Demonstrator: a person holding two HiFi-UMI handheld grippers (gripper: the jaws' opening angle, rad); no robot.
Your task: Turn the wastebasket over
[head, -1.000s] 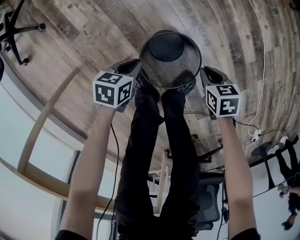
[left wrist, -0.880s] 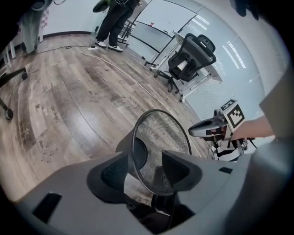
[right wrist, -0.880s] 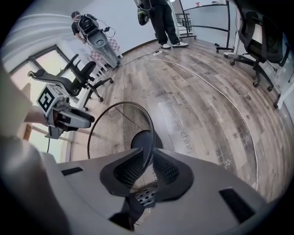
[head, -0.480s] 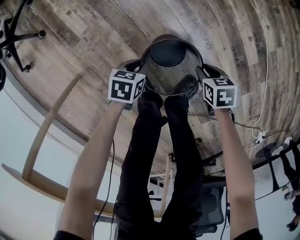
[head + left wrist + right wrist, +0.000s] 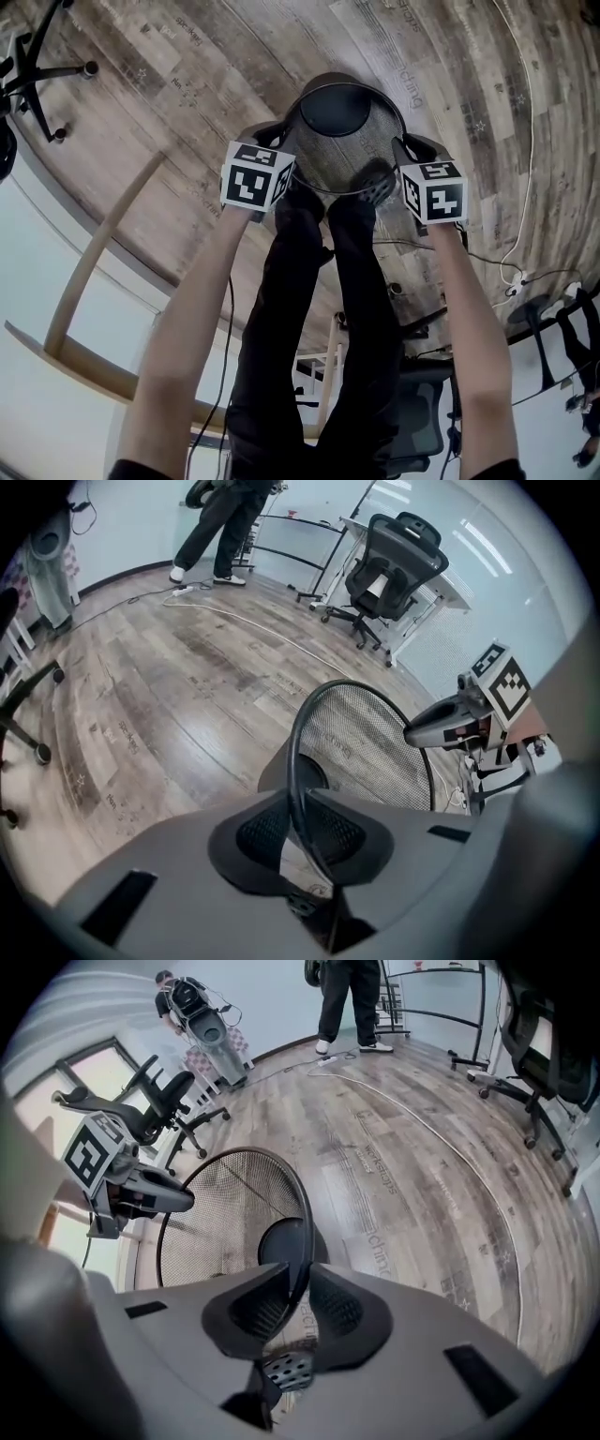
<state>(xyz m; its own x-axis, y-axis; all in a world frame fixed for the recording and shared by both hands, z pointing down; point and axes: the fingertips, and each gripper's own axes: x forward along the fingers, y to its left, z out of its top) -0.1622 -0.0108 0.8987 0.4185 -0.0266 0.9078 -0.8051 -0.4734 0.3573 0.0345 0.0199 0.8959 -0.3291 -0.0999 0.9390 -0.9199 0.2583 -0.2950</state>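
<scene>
Head view: looking down into the mesh wastebasket (image 5: 330, 157), upright on the wood floor (image 5: 178, 89), with the left claw (image 5: 278, 141) at its left rim and the right claw (image 5: 405, 150) at its right. Left gripper view: just narrowed, pinching the wastebasket's black rim wire (image 5: 292, 761) between the pads. Right gripper view: likewise just narrowed, pinching the opposite rim.
</scene>
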